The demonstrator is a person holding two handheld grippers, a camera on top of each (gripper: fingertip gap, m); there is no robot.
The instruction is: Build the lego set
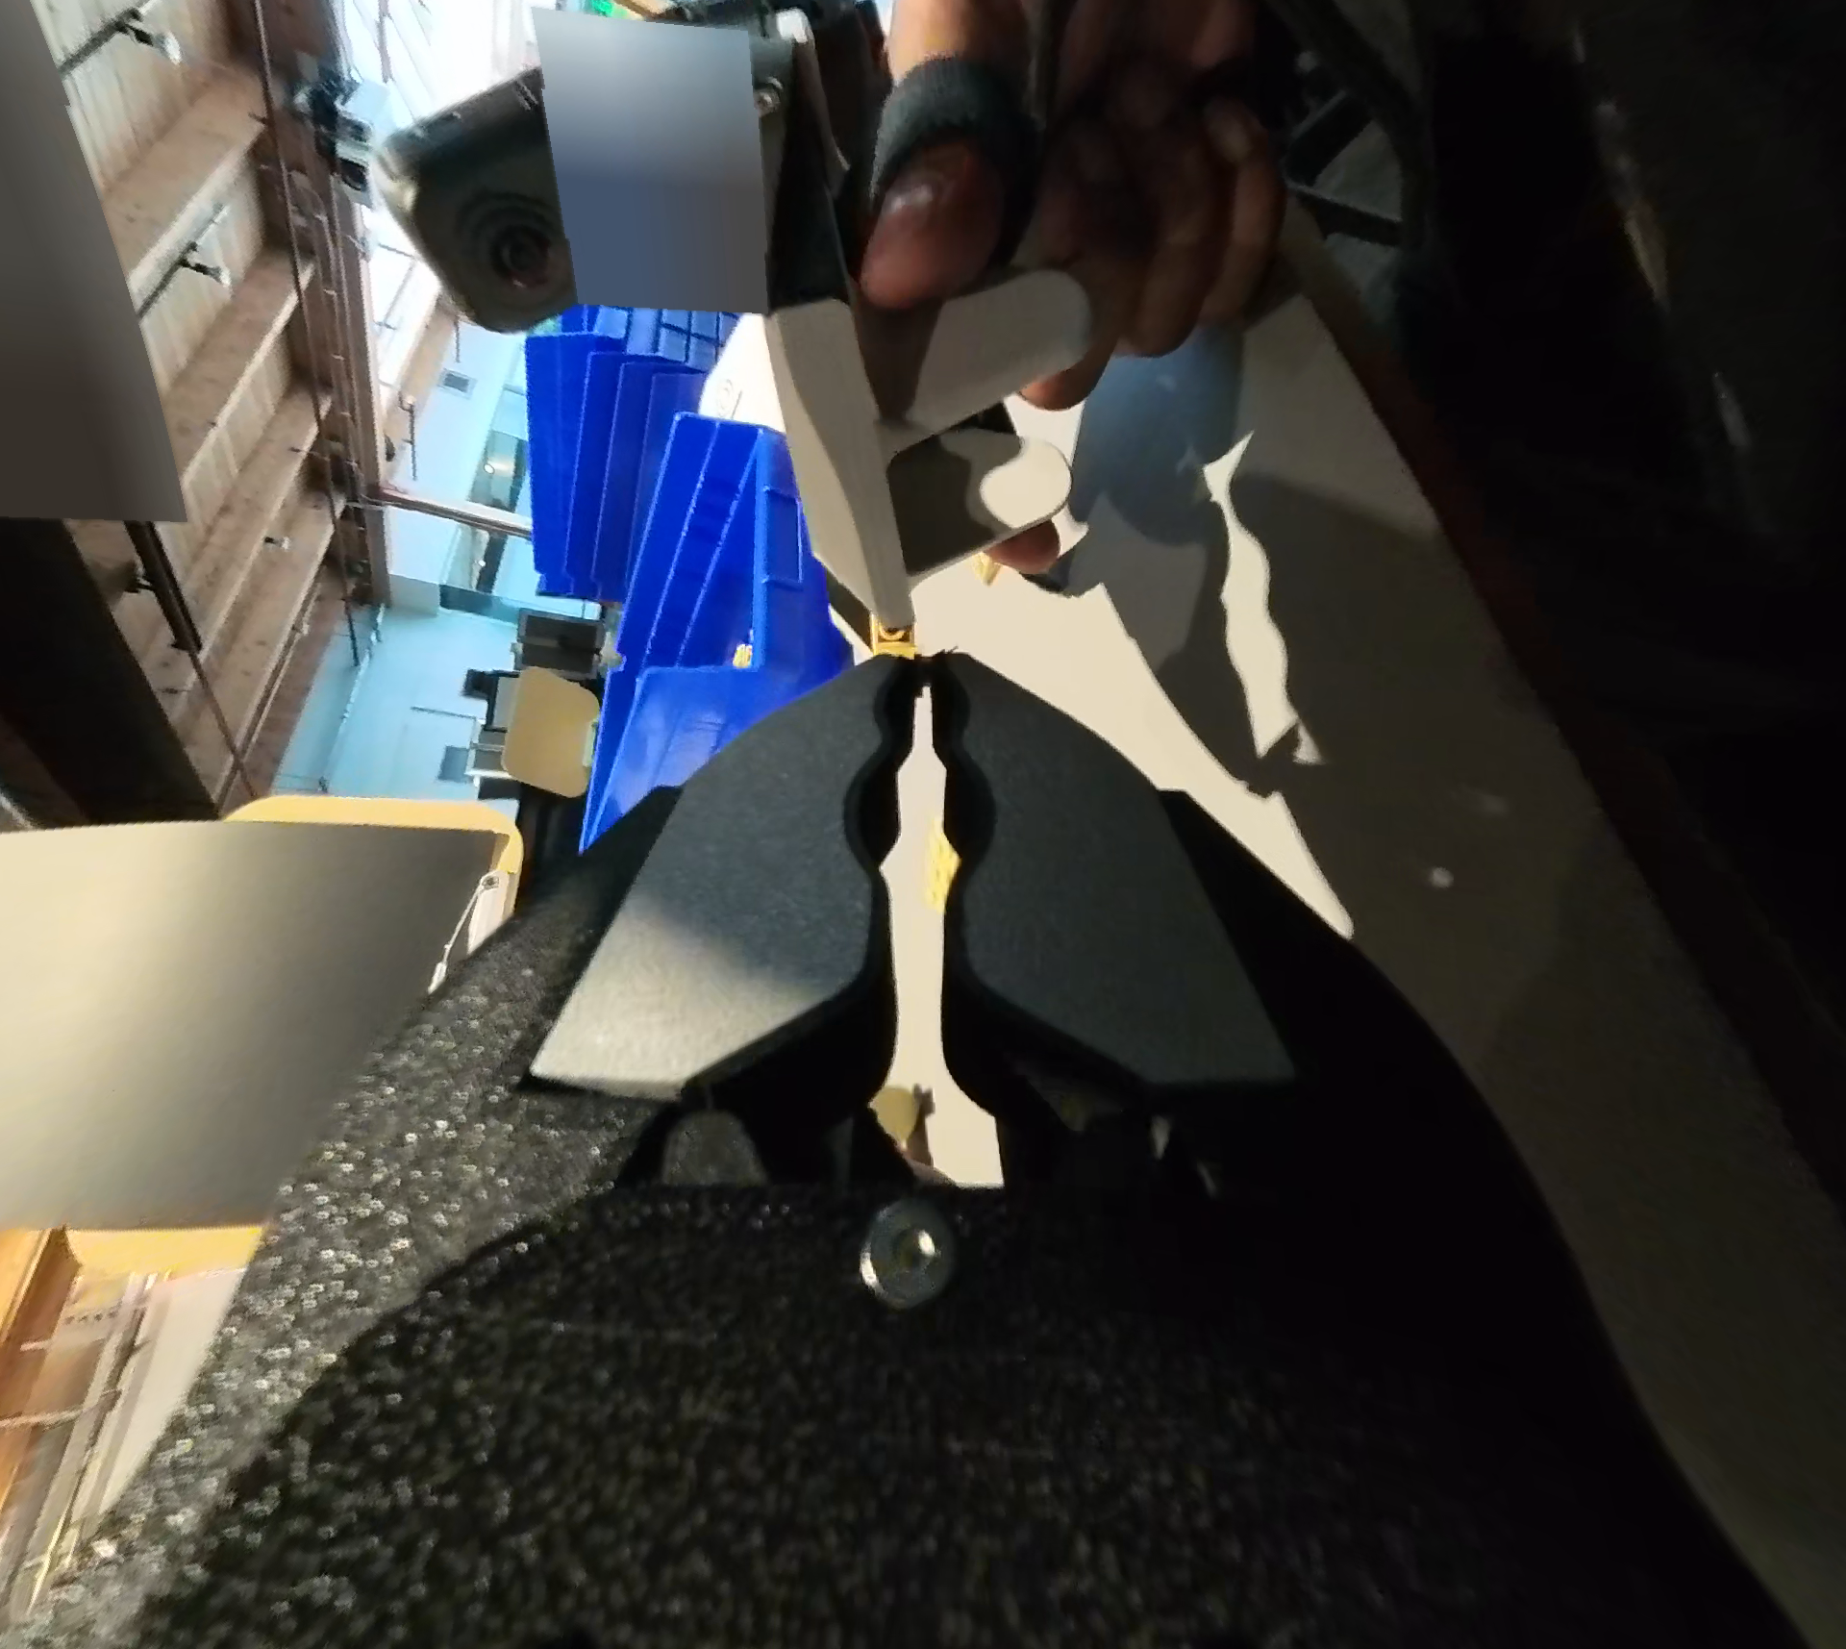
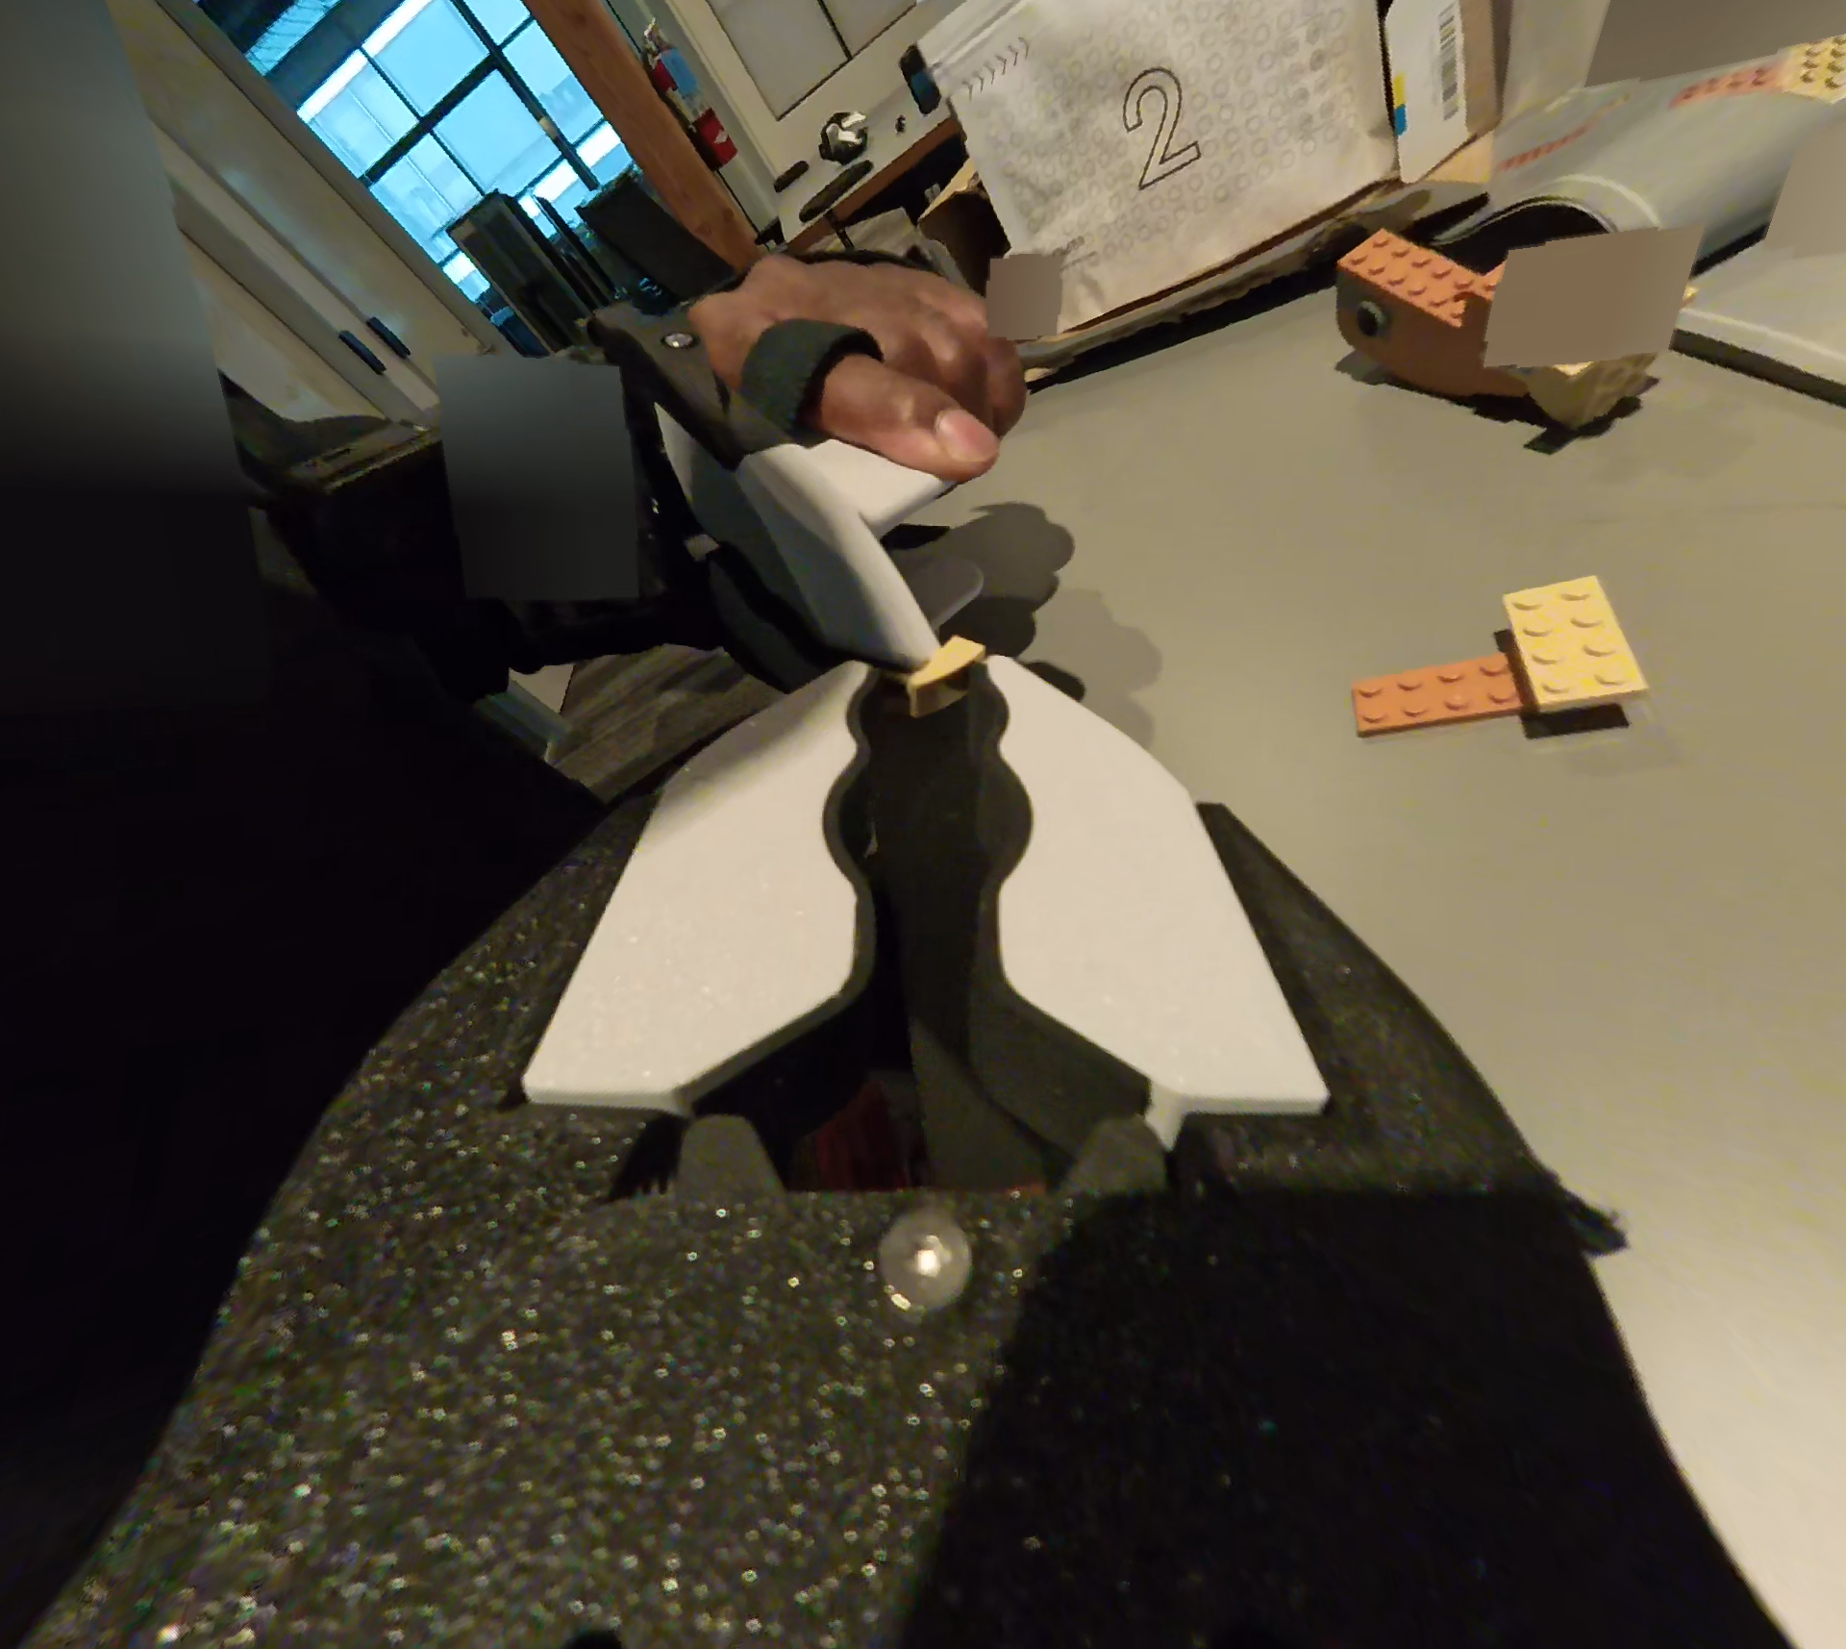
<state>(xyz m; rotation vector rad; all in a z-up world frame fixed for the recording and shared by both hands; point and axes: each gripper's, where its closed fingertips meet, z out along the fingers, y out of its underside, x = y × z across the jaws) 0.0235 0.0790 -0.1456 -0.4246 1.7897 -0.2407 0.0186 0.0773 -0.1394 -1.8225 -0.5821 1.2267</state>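
A small tan brick [image 2: 942, 674] sits between the fingertips of my right gripper [image 2: 924, 680], which is shut on it just above the grey table [image 2: 1398, 952]. My left gripper [image 2: 911, 652] reaches in from the upper left, held by a hand, and its closed tips touch the brick's top left edge. In the left wrist view my left gripper [image 1: 919, 670] has its fingers together. The tan brick [image 1: 892, 638] lies just beyond them at the tip of the right gripper [image 1: 899, 617].
An orange plate [image 2: 1423, 694] with a yellow plate [image 2: 1573, 640] pressed on one end lies to the right. A brown-orange built block [image 2: 1418, 312] stands farther back, before a white numbered bag [image 2: 1169, 103]. Blue bins [image 1: 699, 522] stand beyond the table. My two grippers' fingertips are within a few centimetres of each other.
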